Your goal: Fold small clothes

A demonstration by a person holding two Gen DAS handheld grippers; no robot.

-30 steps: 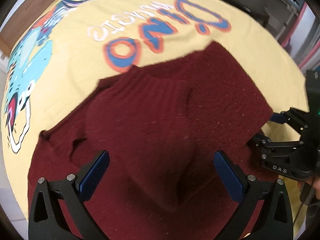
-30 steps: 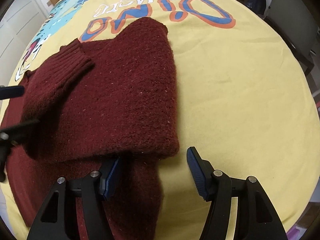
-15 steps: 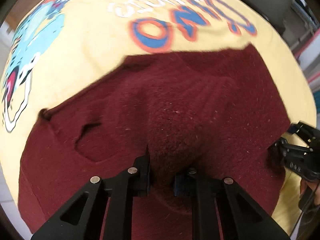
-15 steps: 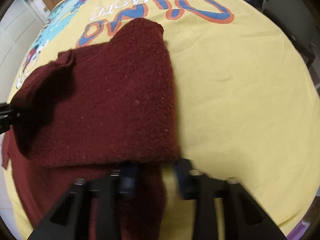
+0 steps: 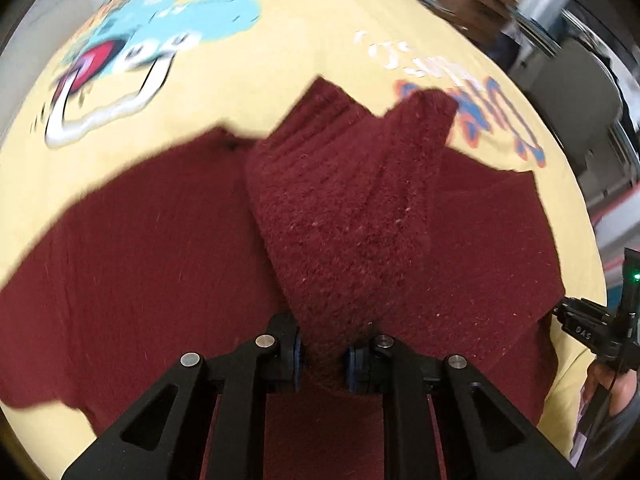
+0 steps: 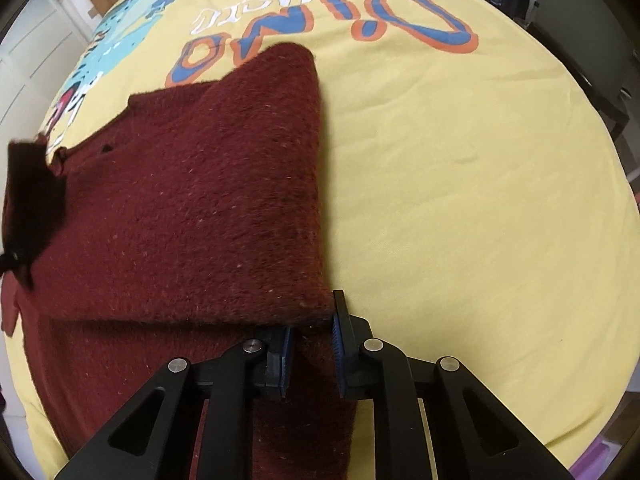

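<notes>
A dark red knit sweater point(image 5: 168, 264) lies on a yellow printed sheet point(image 5: 248, 80). My left gripper point(image 5: 323, 356) is shut on the sweater's sleeve point(image 5: 344, 208) and holds it raised over the body, ribbed cuff pointing away. In the right wrist view the sweater point(image 6: 192, 208) has its right side folded over. My right gripper point(image 6: 310, 350) is shut on the sweater's lower right fold edge. The left gripper with the raised sleeve point(image 6: 32, 200) shows dark at the far left edge. The right gripper point(image 5: 592, 328) shows at the far right of the left view.
The yellow sheet point(image 6: 460, 184) with a blue and orange "DINO" print point(image 6: 400, 20) and a cartoon dinosaur point(image 5: 132, 52) covers the whole surface. Bare sheet spreads to the sweater's right. Boxes and furniture point(image 5: 500, 0) stand beyond the far edge.
Both grippers went from open to shut on the sweater. The left gripper lifted the sleeve and swung it leftward, uncovering the body; the right gripper closed on the fold edge.
</notes>
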